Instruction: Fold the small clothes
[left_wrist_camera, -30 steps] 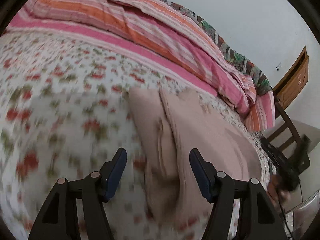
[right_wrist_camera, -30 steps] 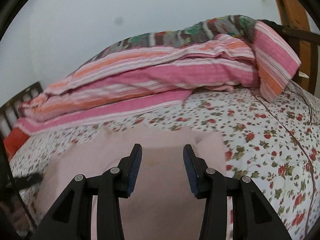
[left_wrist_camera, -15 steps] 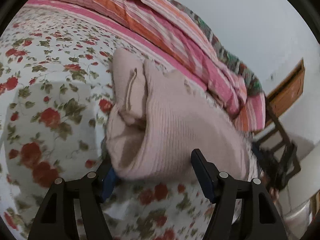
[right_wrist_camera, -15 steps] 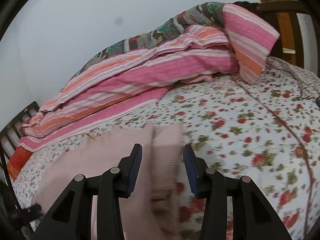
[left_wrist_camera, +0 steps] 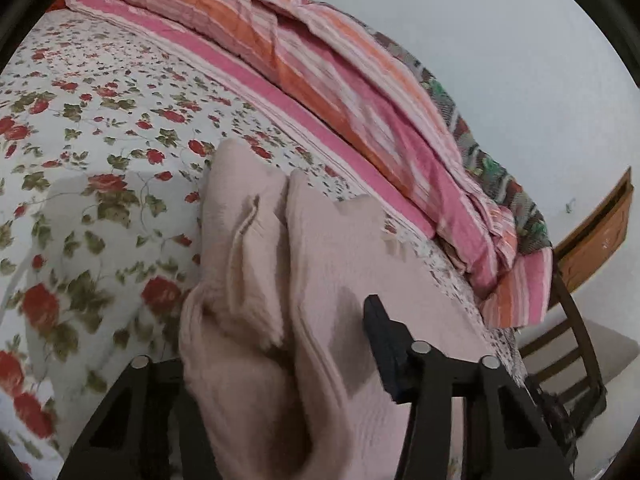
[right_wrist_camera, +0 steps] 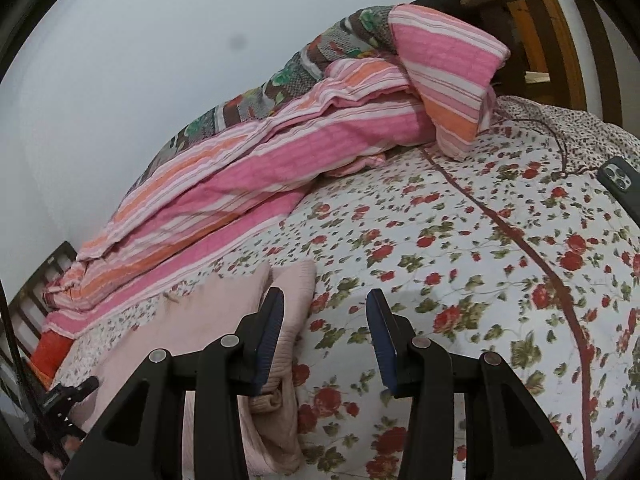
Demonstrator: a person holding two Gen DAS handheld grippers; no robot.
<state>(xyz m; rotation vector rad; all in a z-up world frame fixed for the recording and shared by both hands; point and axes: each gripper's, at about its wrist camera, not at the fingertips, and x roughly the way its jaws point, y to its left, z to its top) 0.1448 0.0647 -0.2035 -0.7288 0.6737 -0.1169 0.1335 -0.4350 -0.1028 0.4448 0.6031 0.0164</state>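
A pale pink knit garment (left_wrist_camera: 320, 264) lies partly folded on the floral bedsheet (left_wrist_camera: 80, 128). In the left wrist view its bunched fabric fills the space between my left gripper's (left_wrist_camera: 280, 344) wide-apart fingers and hides the left finger; the right finger (left_wrist_camera: 380, 336) rests on the cloth. In the right wrist view the garment (right_wrist_camera: 224, 320) lies at lower left. My right gripper (right_wrist_camera: 324, 344) is open and empty, its left finger (right_wrist_camera: 270, 332) over the garment's right edge, its right finger over bare sheet.
A pink and orange striped blanket (right_wrist_camera: 280, 152) is heaped along the far side of the bed against the wall. A phone (right_wrist_camera: 622, 184) and a dark cord (right_wrist_camera: 520, 240) lie on the sheet at right. A wooden chair (left_wrist_camera: 568, 344) stands beyond the bed.
Both grippers have shifted over the garment: the left has moved in so the fabric sits deeper between its fingers. The right has moved right, off the garment onto its edge.
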